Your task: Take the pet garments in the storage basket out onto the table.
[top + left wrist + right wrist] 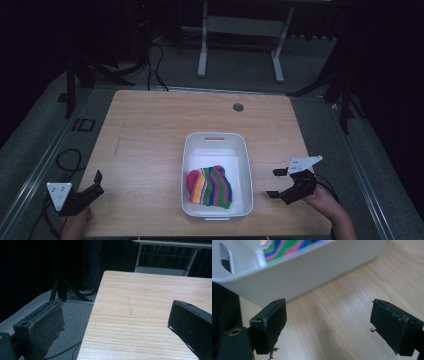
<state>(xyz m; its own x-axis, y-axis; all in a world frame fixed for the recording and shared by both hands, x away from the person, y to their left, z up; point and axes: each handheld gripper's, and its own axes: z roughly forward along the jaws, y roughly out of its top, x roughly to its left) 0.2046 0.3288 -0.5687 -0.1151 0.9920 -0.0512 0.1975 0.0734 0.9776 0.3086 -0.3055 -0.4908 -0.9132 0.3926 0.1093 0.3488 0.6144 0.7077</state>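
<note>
Lying folded inside the white rectangular plastic bin (217, 145), the striped multicoloured knitted cloth (209, 187) appears already stowed. Both the left gripper (95, 183) and right gripper (276, 183) are held wide apart and empty, so withdrawal is judged the step in hand.

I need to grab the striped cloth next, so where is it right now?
In the high view the striped cloth lies inside the white bin, at its near end, between the left gripper and the right gripper.

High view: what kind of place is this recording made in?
Probably a lab or recording studio, dimly lit. A light wooden table stands on grey carpet, black tripod stands flank it with cables trailing on the floor, and a white metal desk frame sits behind.
</note>
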